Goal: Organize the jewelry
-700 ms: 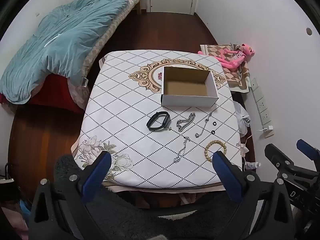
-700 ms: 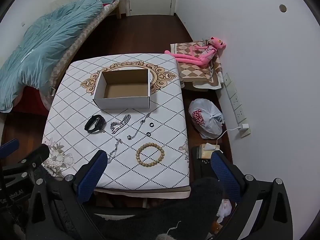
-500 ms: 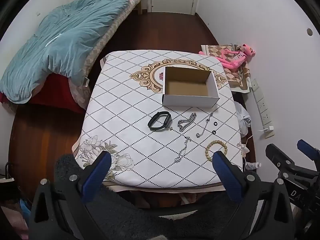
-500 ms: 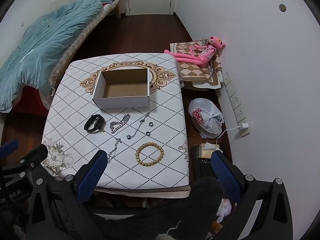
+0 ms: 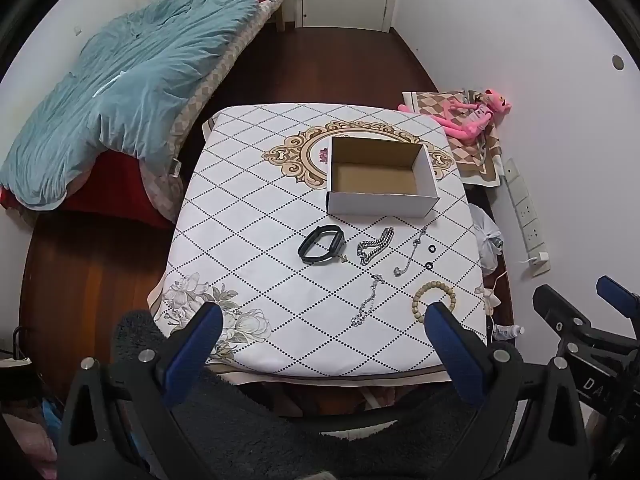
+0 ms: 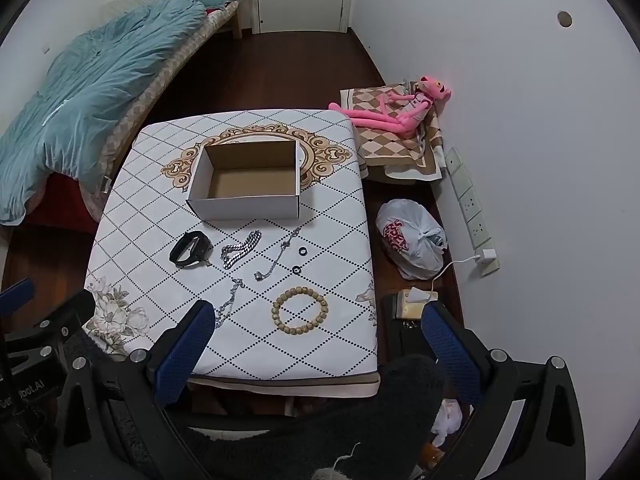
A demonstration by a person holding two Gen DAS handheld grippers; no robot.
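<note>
Nothing on the worktop [image 5: 248, 216] has moved; your view barely drifted. Both claws, left claw [image 5: 320, 334] and right claw [image 6: 316, 336], gape empty, and every jewelry piece, the bead bracelet [image 6: 300, 310] included, lies outside the empty box [image 6: 246, 180], so sorting hasn't begun.

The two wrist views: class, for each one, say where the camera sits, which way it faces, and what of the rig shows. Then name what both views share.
Left wrist: on the left gripper, high at the table's near edge, facing down at the box; own open fingers, right gripper at right.
Right wrist: on the right gripper, farther right, facing likewise; own open fingers, left gripper at left.
Shared: box, watch band, chains, bead bracelet, bed, pink toy.
</note>
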